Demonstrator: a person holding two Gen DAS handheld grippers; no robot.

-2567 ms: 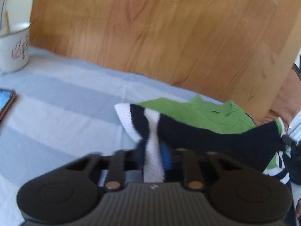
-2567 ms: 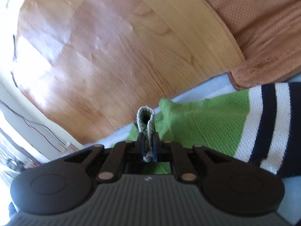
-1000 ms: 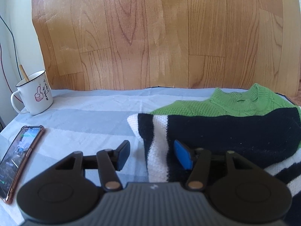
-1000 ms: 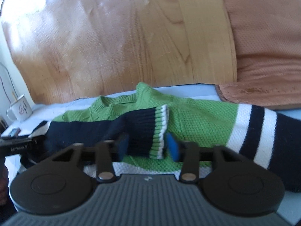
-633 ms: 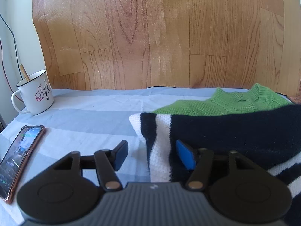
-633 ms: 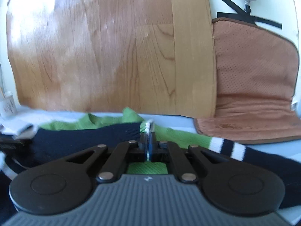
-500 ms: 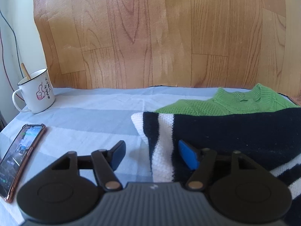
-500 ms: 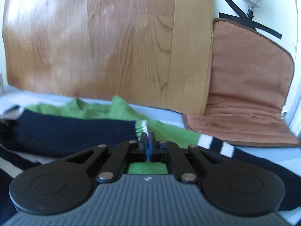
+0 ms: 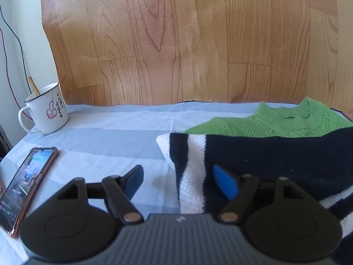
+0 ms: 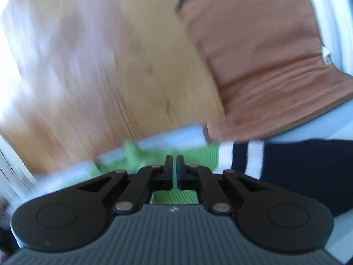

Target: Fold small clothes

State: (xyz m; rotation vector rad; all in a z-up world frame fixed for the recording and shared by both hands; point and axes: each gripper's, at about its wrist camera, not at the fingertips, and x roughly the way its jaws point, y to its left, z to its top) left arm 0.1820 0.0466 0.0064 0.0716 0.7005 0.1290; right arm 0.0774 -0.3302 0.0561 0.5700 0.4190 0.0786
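Now green knitted sweater with navy and white striped sleeves lay on blue striped cloth, right of white enamel mug. Left gripper spread wide, likely releasing folded sleeve. Right gripper nearly closed, apparently empty; view blurred.

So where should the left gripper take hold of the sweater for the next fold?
Take the striped folded edge of the sweater. It lies between the open fingers of the left gripper, so pushing straight forward and low along the bedsheet should work. That edge is thick and raised, which probably gives a firm pinch through every layer.
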